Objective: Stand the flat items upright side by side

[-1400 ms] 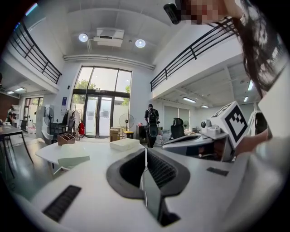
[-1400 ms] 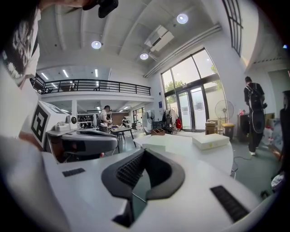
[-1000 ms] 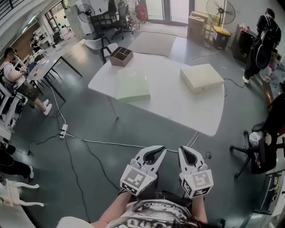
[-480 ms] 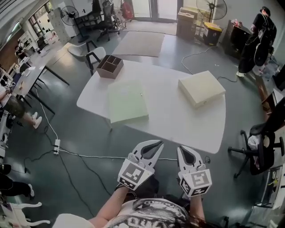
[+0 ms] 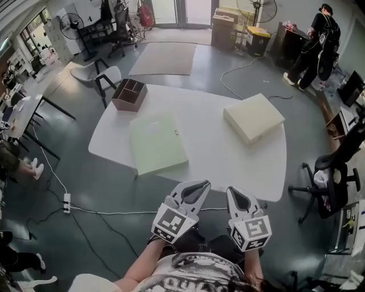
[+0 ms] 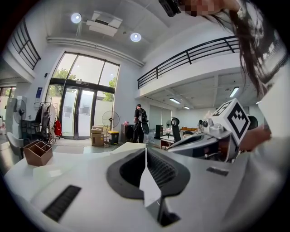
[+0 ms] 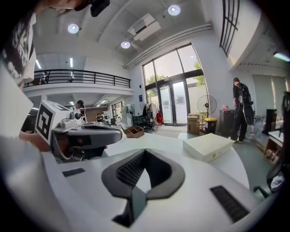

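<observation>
On the white table [image 5: 228, 148] lie two flat boxes: a pale green one [image 5: 157, 142] at the near left and a cream one [image 5: 254, 117] at the right, both lying flat. A brown divided box [image 5: 129, 94] sits at the far left corner. My left gripper [image 5: 199, 186] and right gripper [image 5: 235, 193] hang side by side before the table's near edge, both shut and empty, short of the boxes. The cream box [image 7: 214, 146] and the brown box [image 7: 135, 131] show in the right gripper view, the brown box [image 6: 38, 152] also in the left gripper view.
A cable [image 5: 114, 212] runs across the floor under the table's near edge. A black office chair [image 5: 333, 182] stands right of the table, a white chair [image 5: 100, 74] at the far left. A person [image 5: 313, 43] stands at the far right by a fan [image 5: 256, 11].
The view has moved closer to the table and swung left; the table and boxes sit lower and nearer in the head view. Both grippers keep their place and stay shut.
</observation>
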Motion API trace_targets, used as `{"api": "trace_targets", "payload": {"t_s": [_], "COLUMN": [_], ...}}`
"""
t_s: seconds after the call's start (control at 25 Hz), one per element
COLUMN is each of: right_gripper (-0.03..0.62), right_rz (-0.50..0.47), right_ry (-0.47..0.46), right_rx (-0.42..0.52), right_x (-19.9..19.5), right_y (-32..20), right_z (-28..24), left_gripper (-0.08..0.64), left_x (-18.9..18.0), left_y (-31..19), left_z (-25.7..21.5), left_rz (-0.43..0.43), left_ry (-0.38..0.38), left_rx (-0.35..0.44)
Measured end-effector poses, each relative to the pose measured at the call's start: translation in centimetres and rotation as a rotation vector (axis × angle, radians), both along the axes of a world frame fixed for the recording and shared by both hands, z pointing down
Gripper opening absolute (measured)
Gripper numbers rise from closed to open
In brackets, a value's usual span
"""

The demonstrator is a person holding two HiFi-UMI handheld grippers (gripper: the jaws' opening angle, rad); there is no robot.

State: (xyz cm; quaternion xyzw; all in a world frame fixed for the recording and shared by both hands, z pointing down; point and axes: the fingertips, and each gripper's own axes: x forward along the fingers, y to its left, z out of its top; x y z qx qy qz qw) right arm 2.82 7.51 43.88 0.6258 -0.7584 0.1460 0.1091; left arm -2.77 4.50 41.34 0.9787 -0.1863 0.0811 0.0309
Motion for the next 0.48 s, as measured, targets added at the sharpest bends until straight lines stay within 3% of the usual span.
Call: {"api": "trace_targets", "payload": {"t_s": [0.48], "right_gripper": [0.000], "right_rz": [0.097], "right_ry": [0.016], "right_rx": [-0.045], "right_x": [2.6], "right_y": [0.1], "right_z": [0.8], "left_gripper": [0.018], "left_x": [1.6], "left_y": [-0.9], "left_z": [0.9], "left_rz": [0.061], "left_ry": [0.016], "left_rx": [-0.061]}}
